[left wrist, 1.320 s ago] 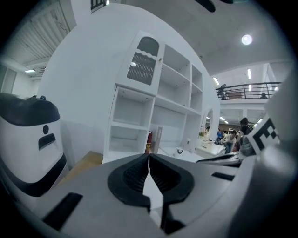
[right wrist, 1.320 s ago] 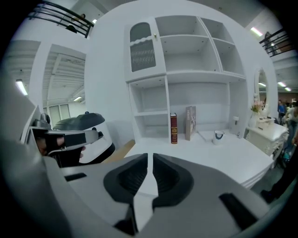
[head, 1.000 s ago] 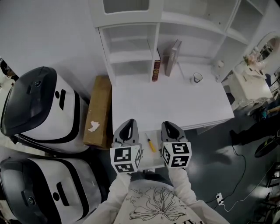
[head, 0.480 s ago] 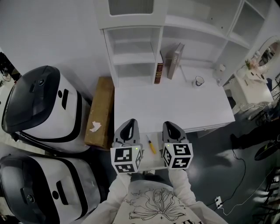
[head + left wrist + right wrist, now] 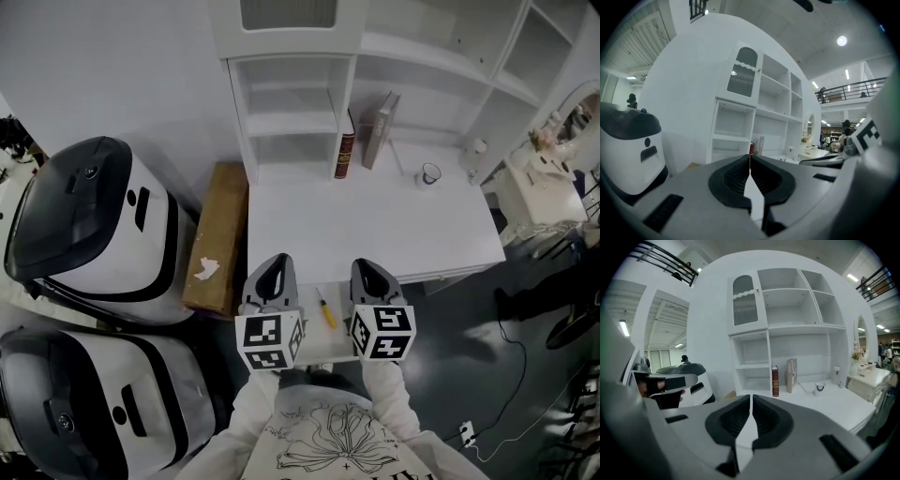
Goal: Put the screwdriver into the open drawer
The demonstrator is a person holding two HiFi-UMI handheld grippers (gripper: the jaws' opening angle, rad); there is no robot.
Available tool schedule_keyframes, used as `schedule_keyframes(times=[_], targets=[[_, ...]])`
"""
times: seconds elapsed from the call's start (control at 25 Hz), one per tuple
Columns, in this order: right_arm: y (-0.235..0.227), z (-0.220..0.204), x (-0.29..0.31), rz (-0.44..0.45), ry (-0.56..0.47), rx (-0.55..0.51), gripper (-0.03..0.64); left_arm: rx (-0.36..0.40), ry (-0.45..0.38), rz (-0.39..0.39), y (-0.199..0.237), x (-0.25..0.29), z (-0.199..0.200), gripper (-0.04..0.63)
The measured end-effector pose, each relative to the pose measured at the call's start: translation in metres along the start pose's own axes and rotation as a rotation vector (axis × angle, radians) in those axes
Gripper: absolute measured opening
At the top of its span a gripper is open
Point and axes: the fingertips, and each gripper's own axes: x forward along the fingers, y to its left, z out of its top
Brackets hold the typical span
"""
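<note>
In the head view, the one open drawer (image 5: pixel 315 334) juts out under the front edge of the white desk (image 5: pixel 375 225), and the single yellow screwdriver (image 5: pixel 324 308) lies inside it, between the left gripper (image 5: pixel 274 267) and the right gripper (image 5: pixel 367 270), touching neither. Both grippers point toward the desk, side by side over the drawer. On the desk, against the shelves (image 5: pixel 291 112), stand two books: a red book (image 5: pixel 345 157) upright and a grey book (image 5: pixel 379 129) leaning just beside it. One cup (image 5: pixel 429 174) sits further right, well apart from them; what it holds cannot be made out. Left of the desk lies one brown box (image 5: pixel 217 239) with a crumpled scrap (image 5: pixel 203 270) on top, and beside it two big white-and-black machines (image 5: pixel 89 230), one nearer the person than the other. In the left gripper view, the left gripper (image 5: pixel 750 161) has its jaws pressed together at the tips with nothing between them; the red book (image 5: pixel 752 148) shows beyond, and one machine (image 5: pixel 628 140) stands at the left. In the right gripper view, the right gripper (image 5: pixel 751 401) has its jaws drawn in to a thin slit, gripping nothing; past them are the red book (image 5: pixel 775 380), the grey book (image 5: pixel 791 375) and the cup (image 5: pixel 819 388) on the desk.
</note>
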Motion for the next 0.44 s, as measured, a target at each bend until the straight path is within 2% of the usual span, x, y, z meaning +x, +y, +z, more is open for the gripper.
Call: schedule_keyframes(times=[0.44], targets=[[-0.0016,-0.0011,0.0033,-0.011,0.005,0.001,0.017,-0.003,0.000,-0.003,0.0023,0.0031,-0.0013,0.008]])
